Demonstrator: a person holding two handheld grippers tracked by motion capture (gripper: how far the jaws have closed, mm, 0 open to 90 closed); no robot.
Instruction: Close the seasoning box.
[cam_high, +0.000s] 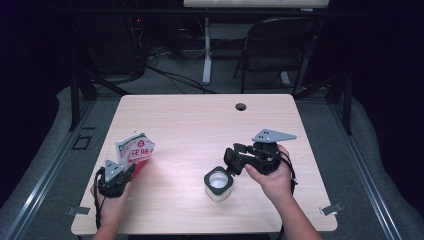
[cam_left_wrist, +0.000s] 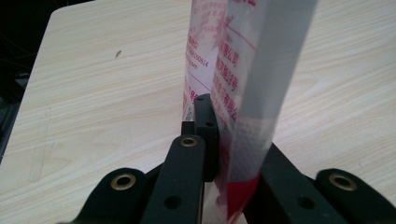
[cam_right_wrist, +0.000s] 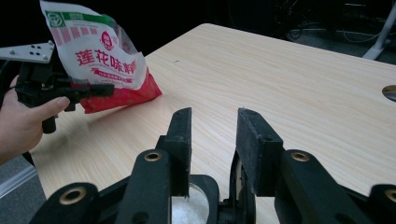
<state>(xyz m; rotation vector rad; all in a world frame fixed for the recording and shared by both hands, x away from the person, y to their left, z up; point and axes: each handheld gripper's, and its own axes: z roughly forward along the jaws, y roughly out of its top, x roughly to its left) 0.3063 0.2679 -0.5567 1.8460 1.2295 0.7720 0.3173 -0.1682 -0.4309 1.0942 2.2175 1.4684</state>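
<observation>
A: What's your left gripper (cam_high: 131, 171) doing?

B: It's clamped on the seasoning packet (cam_high: 135, 150), pinching its lower red edge. You're holding the packet upright over the table's (cam_high: 190, 120) front-left part.

A: And your right gripper (cam_high: 231, 162)?

B: Its jaws stand parted with nothing between the pads. They sit just above the open jar (cam_high: 218, 184) of white crystals, which stands on the table near the front edge, well apart from the packet.

On the wooden table (cam_high: 200, 120), the left gripper (cam_high: 131, 169) clamps a red-and-white packet (cam_high: 135, 149) at the left edge; the right gripper (cam_high: 231, 161) hovers over a small white-filled jar (cam_high: 219, 184).
</observation>
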